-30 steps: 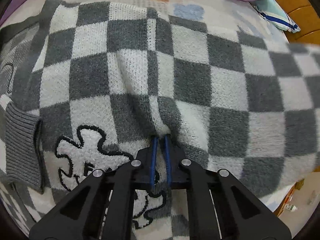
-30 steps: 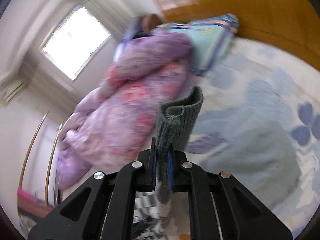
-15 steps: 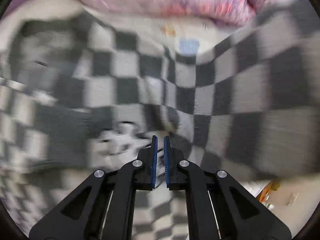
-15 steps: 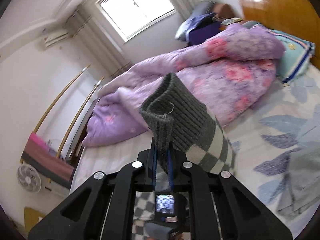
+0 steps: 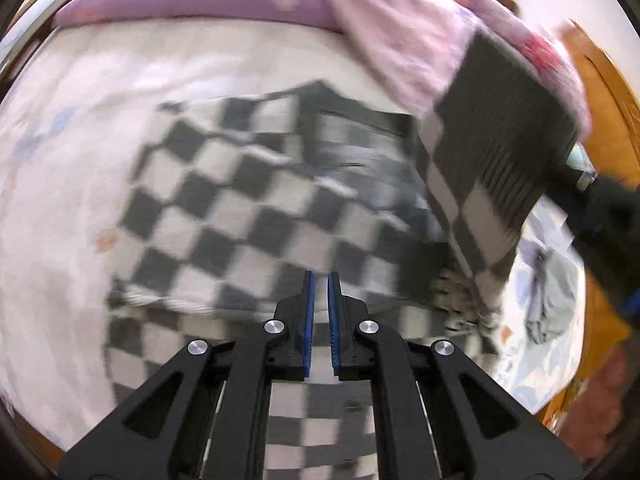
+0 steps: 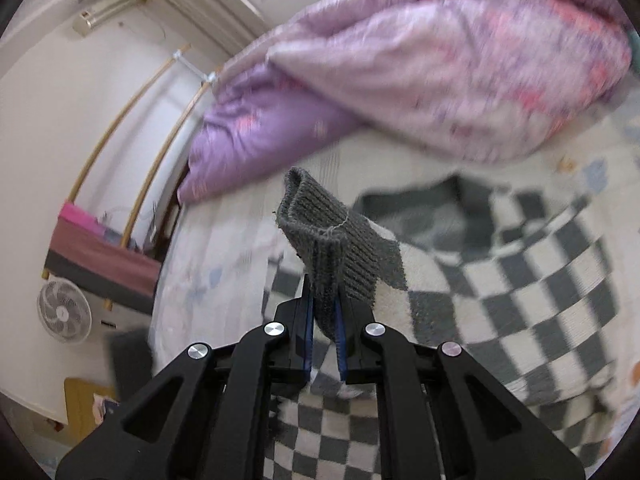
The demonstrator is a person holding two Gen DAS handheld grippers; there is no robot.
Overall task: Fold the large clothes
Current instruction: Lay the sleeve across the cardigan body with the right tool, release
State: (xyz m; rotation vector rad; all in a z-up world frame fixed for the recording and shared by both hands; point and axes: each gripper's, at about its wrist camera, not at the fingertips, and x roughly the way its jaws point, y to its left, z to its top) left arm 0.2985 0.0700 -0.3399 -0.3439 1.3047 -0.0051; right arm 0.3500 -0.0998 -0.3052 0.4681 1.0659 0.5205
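Note:
A grey and white checked knit sweater point(image 5: 240, 208) lies spread on the bed. My left gripper point(image 5: 320, 280) hovers above its near part, jaws nearly closed with a narrow empty gap. My right gripper point(image 6: 323, 312) is shut on the sweater's grey ribbed sleeve cuff point(image 6: 320, 236) and holds it up in the air. That lifted sleeve point(image 5: 500, 160) shows at the right of the left wrist view, with the sweater body point(image 6: 520, 280) below it in the right wrist view.
A pink and purple quilt point(image 5: 360, 12) is bunched at the far side of the bed point(image 5: 60, 160). A wooden headboard point(image 5: 608, 92) is at the right. A grey cloth point(image 5: 548, 304) lies near the bed edge. A fan point(image 6: 64, 312) stands on the floor.
My left gripper has let go of the sweater and pulled back above it. My right gripper has swung the held sleeve cuff over toward the sweater body.

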